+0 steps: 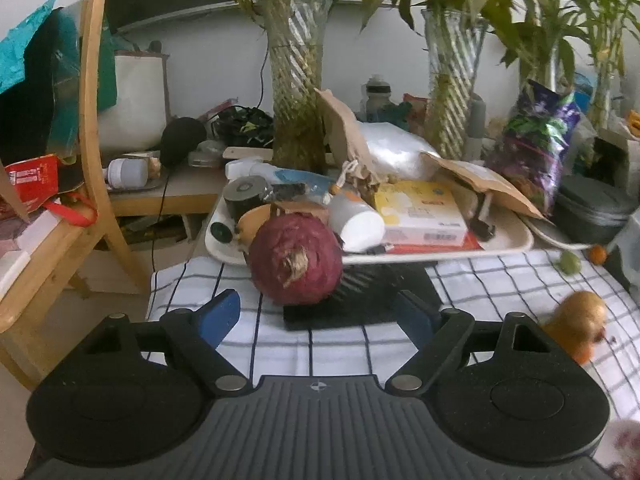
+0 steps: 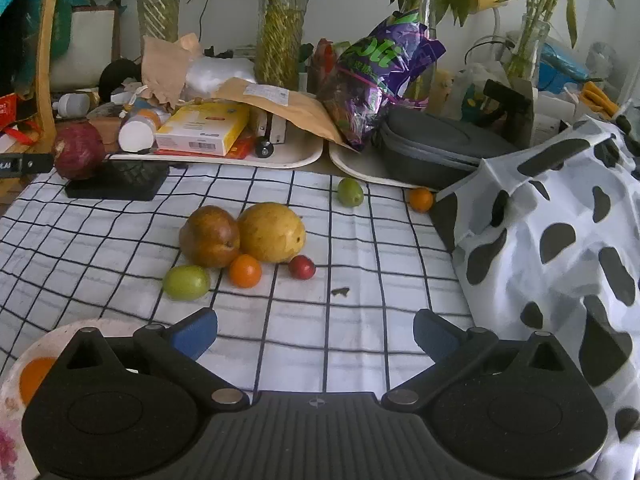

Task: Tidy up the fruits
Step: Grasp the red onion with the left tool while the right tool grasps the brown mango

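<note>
In the left wrist view my left gripper (image 1: pixel 318 316) is open and empty, just short of a dark red round onion-like fruit (image 1: pixel 296 258) that rests on a black slab (image 1: pixel 360 308). A brown pear (image 1: pixel 580 320) lies to its right. In the right wrist view my right gripper (image 2: pixel 316 334) is also open with nothing between its pads, over the checked cloth (image 2: pixel 360 340). Ahead of it lie a brown pear (image 2: pixel 210 236), a yellow pear (image 2: pixel 272 232), a green fruit (image 2: pixel 186 282), a small orange (image 2: pixel 245 270) and a small red fruit (image 2: pixel 302 267). The dark red fruit (image 2: pixel 79 156) sits far left.
A flowered plate (image 2: pixel 10 400) holding an orange fruit (image 2: pixel 34 372) sits at the right gripper's left. Another green fruit (image 2: pixel 350 192) and orange (image 2: pixel 421 199) lie near cluttered trays (image 2: pixel 312 156). A cow-patterned cloth (image 2: pixel 560 240) rises on the right. A wooden chair (image 1: pixel 90 120) stands left.
</note>
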`<state>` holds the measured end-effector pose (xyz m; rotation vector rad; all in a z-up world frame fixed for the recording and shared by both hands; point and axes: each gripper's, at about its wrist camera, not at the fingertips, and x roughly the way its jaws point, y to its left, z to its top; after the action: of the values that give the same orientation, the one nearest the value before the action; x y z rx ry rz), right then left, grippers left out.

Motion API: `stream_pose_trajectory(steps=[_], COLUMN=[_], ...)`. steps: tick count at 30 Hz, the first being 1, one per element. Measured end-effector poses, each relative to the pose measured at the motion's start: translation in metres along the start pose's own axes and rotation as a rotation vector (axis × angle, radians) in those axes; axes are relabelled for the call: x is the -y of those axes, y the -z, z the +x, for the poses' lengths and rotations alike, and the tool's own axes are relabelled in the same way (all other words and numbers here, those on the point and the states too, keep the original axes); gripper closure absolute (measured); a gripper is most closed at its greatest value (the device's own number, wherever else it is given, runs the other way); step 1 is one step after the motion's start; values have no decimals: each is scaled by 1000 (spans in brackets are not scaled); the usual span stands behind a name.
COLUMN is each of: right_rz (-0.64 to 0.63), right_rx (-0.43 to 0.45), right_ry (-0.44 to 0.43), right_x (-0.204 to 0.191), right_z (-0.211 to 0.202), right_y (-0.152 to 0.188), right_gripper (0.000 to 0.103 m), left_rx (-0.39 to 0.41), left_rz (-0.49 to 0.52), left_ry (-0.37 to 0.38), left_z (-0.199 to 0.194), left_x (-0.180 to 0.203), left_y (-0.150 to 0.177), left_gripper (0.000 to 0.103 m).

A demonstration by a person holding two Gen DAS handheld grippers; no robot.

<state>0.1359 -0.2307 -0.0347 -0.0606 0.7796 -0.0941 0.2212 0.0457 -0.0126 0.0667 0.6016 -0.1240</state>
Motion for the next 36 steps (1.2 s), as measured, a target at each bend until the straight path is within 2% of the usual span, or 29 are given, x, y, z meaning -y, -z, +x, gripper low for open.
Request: stream_pose_trajectory(steps=[8, 19, 24, 30, 36], right_rz=[-15, -77, -107, -106, -187], right_rx=[-7, -22, -32, -17, 63], right_ry=[-1, -18, -32, -98, -191], right_x=[4, 2, 2, -1, -19], right_z=[20, 44, 54, 63, 62], right_y=[-15, -26, -29, -34, -38], right_gripper=[0, 0, 0, 0, 0], left_rx=[-37, -8, 0, 12, 10], left_rz=[-61, -114, -105, -108, -131], left_ry=[19, 33, 18, 21, 37], left_z=[44, 75, 86, 91, 93], left_x=[-14, -24, -22, -22, -26], left_y=[0, -5, -6, -8, -12], left_gripper=[19, 19, 19, 19, 21])
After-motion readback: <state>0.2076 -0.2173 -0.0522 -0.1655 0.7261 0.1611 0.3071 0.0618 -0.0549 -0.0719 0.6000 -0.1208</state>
